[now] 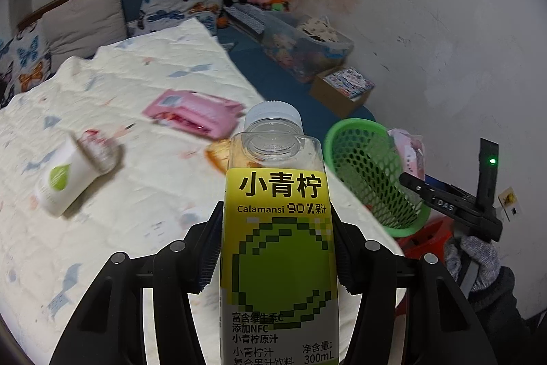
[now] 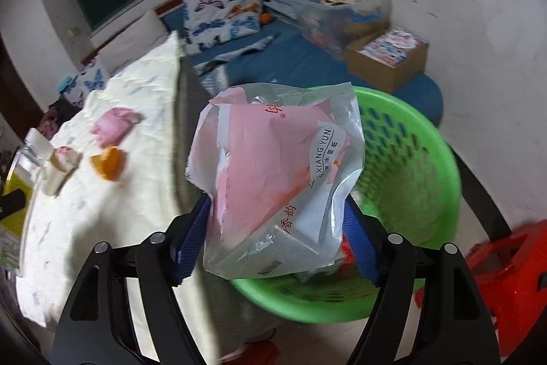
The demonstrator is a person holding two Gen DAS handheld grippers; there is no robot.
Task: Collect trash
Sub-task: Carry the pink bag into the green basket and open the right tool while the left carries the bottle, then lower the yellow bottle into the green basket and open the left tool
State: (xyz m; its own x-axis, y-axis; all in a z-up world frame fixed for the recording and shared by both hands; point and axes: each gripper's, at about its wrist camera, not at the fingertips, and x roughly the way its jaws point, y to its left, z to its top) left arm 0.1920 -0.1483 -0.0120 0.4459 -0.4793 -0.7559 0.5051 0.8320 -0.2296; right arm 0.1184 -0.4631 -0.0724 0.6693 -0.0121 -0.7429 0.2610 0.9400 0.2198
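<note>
Left tongs [image 1: 277, 248] are clenched on an upright juice bottle [image 1: 278, 228], held above the bed [image 1: 136, 91] edge, near the green basket [image 1: 372, 173]. Right tongs [image 2: 277, 228] have a crumpled tissue wrapper [image 2: 277, 180] between their blue pads, directly over the basket's [image 2: 427, 166] rim; whether the pads still press on it cannot be told. A pink packet [image 1: 195, 110], a paper cup [image 1: 73, 173] and an orange scrap [image 2: 107, 165] lie on the bed, well apart from the basket.
</note>
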